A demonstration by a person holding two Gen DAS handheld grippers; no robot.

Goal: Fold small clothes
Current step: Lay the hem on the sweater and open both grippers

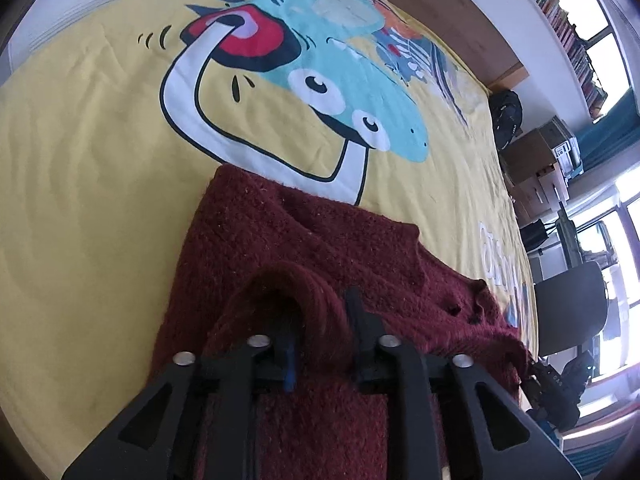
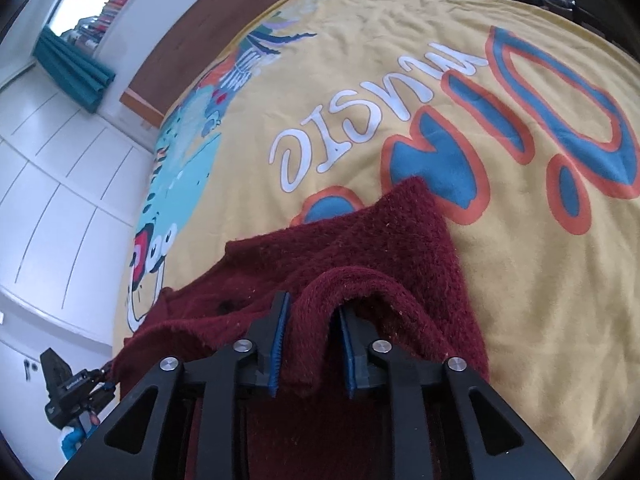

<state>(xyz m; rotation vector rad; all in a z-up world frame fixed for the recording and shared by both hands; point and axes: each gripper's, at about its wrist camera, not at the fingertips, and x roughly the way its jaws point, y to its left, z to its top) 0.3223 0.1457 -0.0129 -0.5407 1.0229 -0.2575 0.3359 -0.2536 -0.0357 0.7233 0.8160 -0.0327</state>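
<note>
Jaws on both grippers stand slightly parted with a raised fold of knit between them; whether the pads are pressing on it I can't tell. Yellow blanket (image 1: pixel 80 200) with a cartoon print covers the bed and fills both views. Maroon knitted garment (image 1: pixel 304 240) lies on it, bunched, far edge over the white printed band in the left view and over the orange-blue lettering in the right view. Left gripper (image 1: pixel 318 316) straddles a humped ridge of the knit. Right gripper (image 2: pixel 312 328) has blue ribbed pads (image 2: pixel 280 336) either side of a similar ridge.
</note>
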